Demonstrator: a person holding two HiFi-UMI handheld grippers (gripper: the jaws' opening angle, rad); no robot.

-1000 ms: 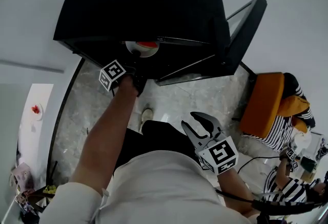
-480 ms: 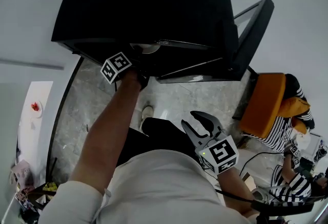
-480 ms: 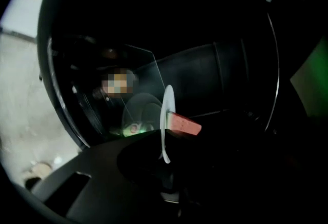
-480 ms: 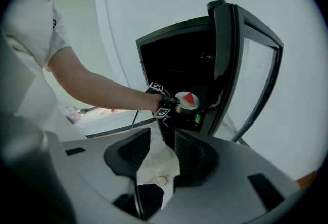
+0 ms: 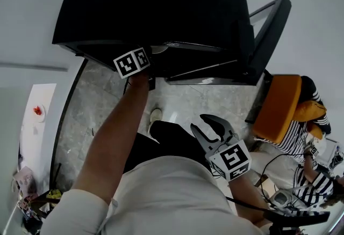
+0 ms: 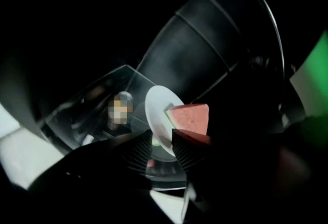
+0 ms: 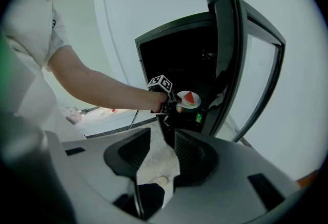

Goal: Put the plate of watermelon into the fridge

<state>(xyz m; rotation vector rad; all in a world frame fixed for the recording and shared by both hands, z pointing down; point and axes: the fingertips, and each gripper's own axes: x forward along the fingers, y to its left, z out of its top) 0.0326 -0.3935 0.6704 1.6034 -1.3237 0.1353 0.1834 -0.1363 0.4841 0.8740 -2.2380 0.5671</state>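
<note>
Looking down, we see the black fridge (image 5: 150, 8) filling the upper middle of the head view, with its door (image 5: 266, 40) swung open toward the upper right. Below it the pale marbled floor (image 5: 80, 115) runs down the left side, beside a white desk (image 5: 40, 121) at the left edge. An orange chair (image 5: 277, 107) stands at the right, and a person in striped clothes (image 5: 298, 142) sits beside it.

Our left arm (image 5: 115, 142) stretches up the middle of the frame into the fridge opening, and only the marker cube of that gripper shows there. In the left gripper view, the left gripper (image 6: 162, 137) sits at the lower middle inside the dark interior. Its fingers (image 6: 136, 150) are opening, with the rim of the white plate (image 6: 160, 113) in the gap between them and a glass shelf (image 6: 97, 110) to the left.

The right gripper (image 5: 207, 127) hangs at the lower middle of the head view, outside the fridge. Its fingers (image 7: 192, 154) stand moderately apart, with only floor showing between them.

The watermelon (image 6: 189, 117) wedge lies on the plate, red face toward us, just above the right-hand finger.
</note>
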